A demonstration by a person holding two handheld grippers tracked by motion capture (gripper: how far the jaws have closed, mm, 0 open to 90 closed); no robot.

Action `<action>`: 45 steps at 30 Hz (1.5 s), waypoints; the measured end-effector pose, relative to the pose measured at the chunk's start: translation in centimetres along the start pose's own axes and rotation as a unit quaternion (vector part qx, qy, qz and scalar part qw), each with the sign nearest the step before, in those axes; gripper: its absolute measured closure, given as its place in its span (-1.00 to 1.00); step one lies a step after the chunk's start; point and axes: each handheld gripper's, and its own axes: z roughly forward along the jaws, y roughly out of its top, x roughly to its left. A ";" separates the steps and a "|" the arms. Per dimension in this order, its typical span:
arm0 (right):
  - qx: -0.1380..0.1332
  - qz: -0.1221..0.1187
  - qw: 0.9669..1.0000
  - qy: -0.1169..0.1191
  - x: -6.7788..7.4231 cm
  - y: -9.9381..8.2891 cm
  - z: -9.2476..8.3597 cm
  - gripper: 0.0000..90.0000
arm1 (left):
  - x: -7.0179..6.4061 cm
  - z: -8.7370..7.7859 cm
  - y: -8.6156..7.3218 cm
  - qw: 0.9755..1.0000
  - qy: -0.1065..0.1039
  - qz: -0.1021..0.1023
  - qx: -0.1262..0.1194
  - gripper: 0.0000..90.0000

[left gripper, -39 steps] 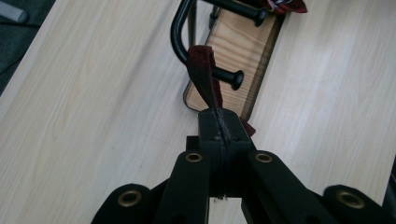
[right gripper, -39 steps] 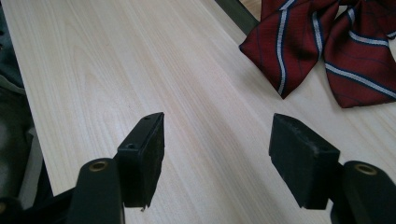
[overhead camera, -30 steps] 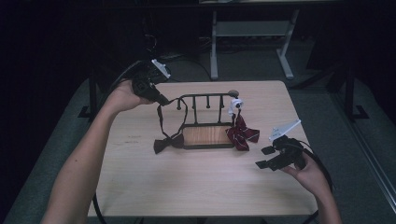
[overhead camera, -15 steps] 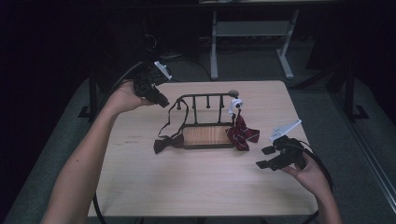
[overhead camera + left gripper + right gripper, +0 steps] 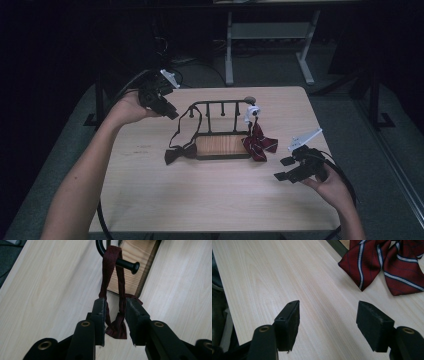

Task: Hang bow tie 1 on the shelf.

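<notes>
My left tongs (image 5: 167, 111), upper left of the high view, hover spread just beside the rack (image 5: 220, 107), holding nothing. The dark bow tie (image 5: 181, 151) hangs by its strap from the rack's left peg, its bow on the desk (image 5: 200, 200). The striped red bow tie (image 5: 259, 142) lies at the rack's right end. My right tongs (image 5: 283, 169), lower right, are spread wide and empty.

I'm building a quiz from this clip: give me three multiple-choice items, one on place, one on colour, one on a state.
1. Where does the striped bow tie lie?
A. at the rack's right end
B. beside the left tool
C. off the table

2. What colours is it?
A. plain black
B. red with pale stripes
C. green

3. How does the right tool stand?
A. shut on a strap
B. open, holding nothing
C. shut, holding nothing

Answers: 1 A, it rests against the black rack. 2 B, the right gripper view shows this. 3 B, bare table shows between its jaws.
</notes>
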 end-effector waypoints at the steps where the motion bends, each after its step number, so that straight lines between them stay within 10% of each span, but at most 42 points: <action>1: -0.001 0.000 1.000 -0.001 0.0 0.0 0.0 -0.22 | -0.2 0.0 -0.2 1.000 -0.002 0.003 0.005 0.52; 45: 0.008 0.012 1.000 -0.005 -0.5 0.0 0.6 -0.25 | -2.0 1.3 -5.7 1.000 -0.028 0.002 -0.011 0.26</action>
